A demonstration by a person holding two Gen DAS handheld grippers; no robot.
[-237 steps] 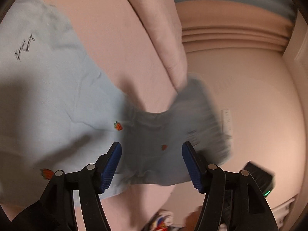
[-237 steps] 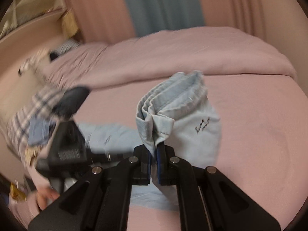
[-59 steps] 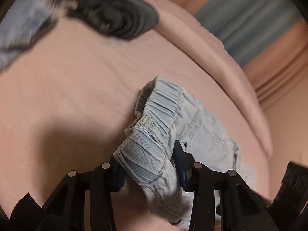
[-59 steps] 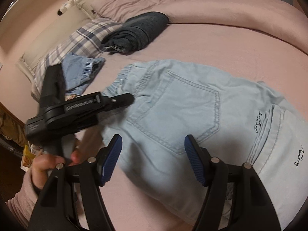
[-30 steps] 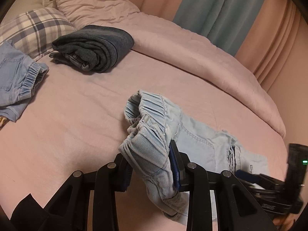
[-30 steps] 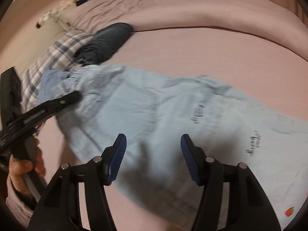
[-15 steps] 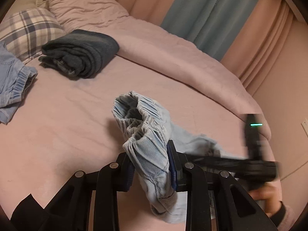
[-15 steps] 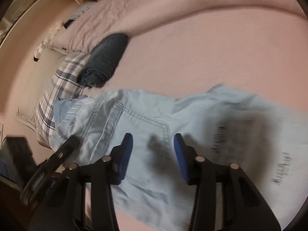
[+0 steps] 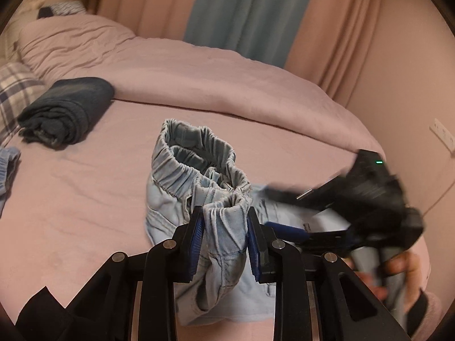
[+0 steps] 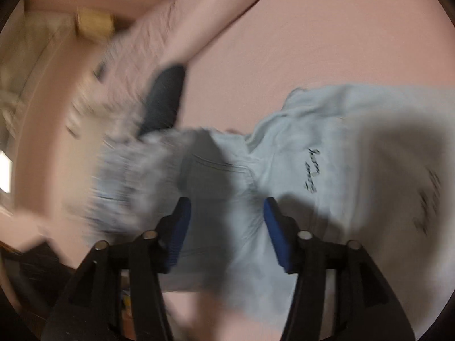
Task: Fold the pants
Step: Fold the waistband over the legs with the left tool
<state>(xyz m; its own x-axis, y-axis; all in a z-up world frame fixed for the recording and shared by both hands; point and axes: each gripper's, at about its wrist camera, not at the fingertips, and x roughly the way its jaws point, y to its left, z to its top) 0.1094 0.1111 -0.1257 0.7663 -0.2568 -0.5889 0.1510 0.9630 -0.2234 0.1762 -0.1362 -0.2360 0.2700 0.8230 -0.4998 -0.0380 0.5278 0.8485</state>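
Note:
The light blue denim pants (image 9: 196,176) lie on the pink bed sheet (image 9: 85,199). My left gripper (image 9: 224,227) is shut on their bunched elastic waistband and holds it raised off the bed. My right gripper (image 10: 226,227) is open and empty, low over the spread pant fabric (image 10: 298,153) with black script print, its jaws apart on either side of a crease. The right gripper also shows blurred in the left wrist view (image 9: 287,228), to the right of the waistband. The right wrist view is motion-blurred.
A folded dark denim bundle (image 9: 65,110) lies at the back left, also seen blurred in the right wrist view (image 10: 165,96). A plaid pillow (image 9: 14,88) and another light blue garment (image 9: 7,167) sit at the left edge. A pink duvet (image 9: 199,76) runs along the back.
My left gripper has lifted the waistband higher and turned toward the curtains. My right gripper has swung down close over the pants and its jaws have opened wider.

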